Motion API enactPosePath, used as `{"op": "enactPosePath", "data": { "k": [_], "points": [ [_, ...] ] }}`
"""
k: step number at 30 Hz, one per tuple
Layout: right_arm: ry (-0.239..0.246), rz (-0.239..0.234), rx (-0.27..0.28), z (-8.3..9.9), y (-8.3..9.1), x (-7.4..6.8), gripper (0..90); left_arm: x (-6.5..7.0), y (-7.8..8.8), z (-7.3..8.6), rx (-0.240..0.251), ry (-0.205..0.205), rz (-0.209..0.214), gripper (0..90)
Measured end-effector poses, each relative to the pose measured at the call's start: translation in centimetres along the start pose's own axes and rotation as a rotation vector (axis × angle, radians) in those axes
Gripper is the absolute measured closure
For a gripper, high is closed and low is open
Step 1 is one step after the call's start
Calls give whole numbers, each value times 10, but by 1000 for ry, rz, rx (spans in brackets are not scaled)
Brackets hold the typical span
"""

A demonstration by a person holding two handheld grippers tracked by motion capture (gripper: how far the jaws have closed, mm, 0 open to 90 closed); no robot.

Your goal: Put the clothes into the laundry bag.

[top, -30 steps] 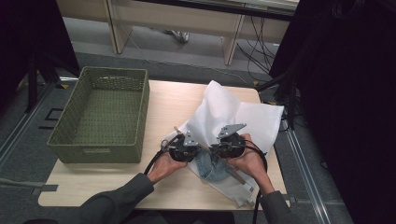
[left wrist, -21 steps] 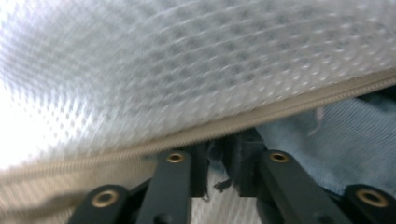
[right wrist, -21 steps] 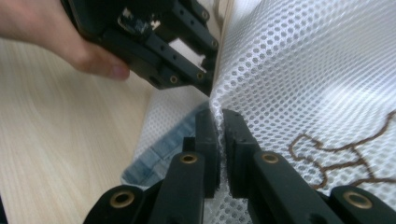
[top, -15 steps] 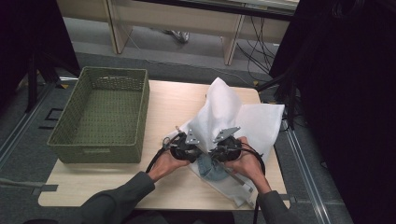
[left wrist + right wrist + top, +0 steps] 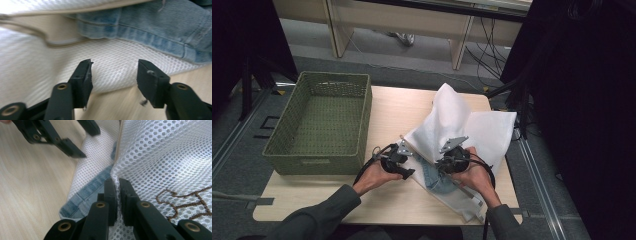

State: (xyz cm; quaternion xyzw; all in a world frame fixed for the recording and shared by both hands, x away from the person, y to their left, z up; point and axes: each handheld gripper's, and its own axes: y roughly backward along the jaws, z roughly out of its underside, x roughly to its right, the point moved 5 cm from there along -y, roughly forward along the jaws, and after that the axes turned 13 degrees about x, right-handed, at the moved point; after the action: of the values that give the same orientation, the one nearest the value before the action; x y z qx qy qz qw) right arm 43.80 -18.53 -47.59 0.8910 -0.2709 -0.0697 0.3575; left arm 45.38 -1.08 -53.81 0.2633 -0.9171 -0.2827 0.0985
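Note:
A white mesh bag (image 5: pixel 452 120) lies on the right half of the wooden table (image 5: pixel 397 110), with blue denim (image 5: pixel 432 176) showing at its near opening. My right gripper (image 5: pixel 117 182) is shut on the bag's upper mesh edge (image 5: pixel 162 157), and the denim (image 5: pixel 92 187) lies just below it. In the high view the right gripper (image 5: pixel 448 162) sits at the bag's mouth. My left gripper (image 5: pixel 113 70) stands open just in front of the lower mesh layer (image 5: pixel 112 57), with the denim (image 5: pixel 150 25) beyond. The left gripper (image 5: pixel 404 167) is beside the bag's left edge, and its open jaws (image 5: pixel 88 143) appear in the right gripper view.
A green woven basket (image 5: pixel 319 120) stands on the table's left half, close to my left hand. Bare wood lies between basket and bag and along the front edge. Desk legs and cables are on the floor beyond the table.
Both grippers have drawn slightly toward the person at the bag's mouth; the left one has shifted a little to the left. The bag has barely moved.

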Motion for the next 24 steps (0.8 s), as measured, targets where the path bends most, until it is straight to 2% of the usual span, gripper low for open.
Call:
{"op": "enactPosePath", "data": {
  "k": [1,2,3,4,5,6,7,8,9,10,11,12,13,14,15,16,17,18,20,21,22,23,24],
  "points": [
    [-6,7,-3,0,1,0,857,0,0,1,-26,-36,23,487],
    [-6,7,-3,0,1,0,857,0,0,1,-26,-36,23,533],
    [-9,7,5,0,1,0,857,3,-5,1,-18,-61,29,578],
    [-9,7,5,0,1,0,857,3,-5,1,-18,-61,29,641],
    [-14,7,0,-1,0,-1,857,2,-4,0,-48,-83,65,716],
    [-14,7,0,-1,0,-1,857,2,-4,0,-48,-83,65,753],
    [-23,1,3,-2,0,-2,856,5,-5,0,-33,-45,69,791],
    [-22,-2,2,-2,-2,-3,855,5,-5,0,-33,-45,69,811],
    [-25,-4,-11,-2,-4,-6,855,8,-3,0,-62,-77,81,825],
    [-25,-4,-11,-2,-4,-6,855,8,-3,0,-62,-77,81,833],
    [6,-22,-33,1,-14,-10,854,16,0,1,-78,-103,93,842],
    [13,-26,-57,3,-18,-12,855,23,2,3,-79,-110,96,847],
    [10,-12,-91,7,-24,-15,857,27,4,4,-82,-134,97,852],
    [10,-12,-91,7,-24,-15,857,27,4,4,-82,-134,97,855],
    [58,-5,-125,10,-30,-14,860,34,8,6,-96,-146,108,855],
    [63,7,-161,13,-35,-15,864,35,10,7,-92,-161,111,859],
    [80,25,-176,14,-38,-12,869,38,12,10,-91,-160,114,865],
    [93,31,-179,13,-38,-10,870,42,15,14,-64,-122,110,866],
    [87,49,-191,14,-37,-10,871,41,17,15,-67,-137,116,867],
    [100,77,-193,14,-38,-6,873,43,19,17,-64,-131,117,870],
    [100,77,-193,14,-38,-6,873,46,20,18,-62,-117,113,870],
    [102,88,-199,14,-38,-4,874,49,22,19,-76,-137,122,871],
    [107,105,-200,14,-37,0,874,52,23,20,-75,-128,126,871]
  ]
}}
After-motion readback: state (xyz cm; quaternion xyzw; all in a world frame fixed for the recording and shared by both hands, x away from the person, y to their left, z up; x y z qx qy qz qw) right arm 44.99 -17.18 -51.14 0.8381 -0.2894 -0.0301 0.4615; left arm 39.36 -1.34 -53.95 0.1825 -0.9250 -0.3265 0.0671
